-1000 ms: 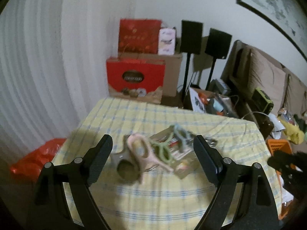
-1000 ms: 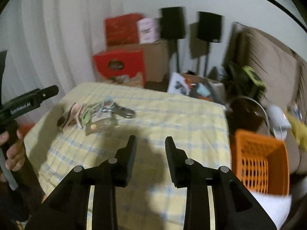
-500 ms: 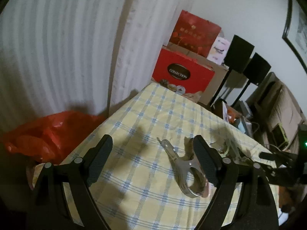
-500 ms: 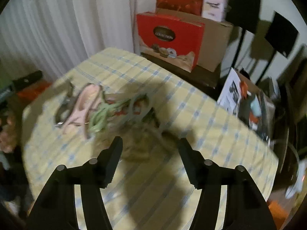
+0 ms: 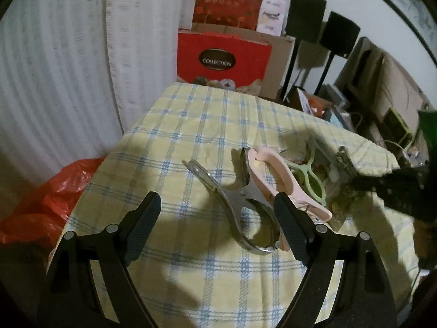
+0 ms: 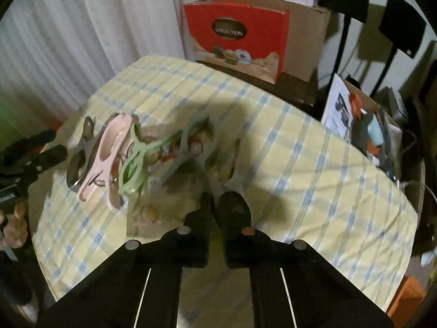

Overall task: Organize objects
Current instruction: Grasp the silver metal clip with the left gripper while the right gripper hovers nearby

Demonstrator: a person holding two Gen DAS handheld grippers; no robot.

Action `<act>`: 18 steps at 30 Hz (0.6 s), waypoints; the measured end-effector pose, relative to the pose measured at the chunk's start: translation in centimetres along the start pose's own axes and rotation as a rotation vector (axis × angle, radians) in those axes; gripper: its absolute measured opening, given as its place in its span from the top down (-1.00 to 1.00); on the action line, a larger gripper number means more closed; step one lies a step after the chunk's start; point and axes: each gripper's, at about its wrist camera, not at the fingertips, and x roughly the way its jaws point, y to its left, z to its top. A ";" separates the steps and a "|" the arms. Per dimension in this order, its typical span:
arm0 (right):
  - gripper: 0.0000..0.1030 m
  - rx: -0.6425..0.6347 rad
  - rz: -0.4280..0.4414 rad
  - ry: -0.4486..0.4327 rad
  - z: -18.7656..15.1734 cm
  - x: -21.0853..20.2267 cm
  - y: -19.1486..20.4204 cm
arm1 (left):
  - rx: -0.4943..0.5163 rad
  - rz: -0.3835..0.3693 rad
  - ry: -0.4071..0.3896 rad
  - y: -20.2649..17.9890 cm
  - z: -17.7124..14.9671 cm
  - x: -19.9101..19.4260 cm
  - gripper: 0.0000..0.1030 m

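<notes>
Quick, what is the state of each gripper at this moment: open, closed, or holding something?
Left gripper: open, holding nothing; the metal clip lies between its fingers.
Right gripper: just closed, apparently empty.

clips (image 5: 245, 199) on table (image 5: 191, 273) — boxes (image 5: 221, 57) behind

Shiny metal clip (image 5: 240, 199), matt plastic peg (image 5: 284, 180), woven cloth (image 5: 191, 125).
</notes>
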 end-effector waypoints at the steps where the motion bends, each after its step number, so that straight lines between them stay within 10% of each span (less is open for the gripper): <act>1: 0.91 0.006 -0.015 0.010 -0.4 0.0 0.4 | -0.013 -0.010 0.003 0.0 -0.1 0.2 -0.60; 12: 0.86 0.035 -0.029 -0.001 -5.4 -1.6 4.9 | -0.091 -0.067 0.029 -0.3 -0.7 2.0 -0.59; 18: 0.82 0.106 -0.037 -0.037 -6.8 -3.1 5.4 | -0.038 -0.102 0.093 0.0 -0.8 2.4 0.07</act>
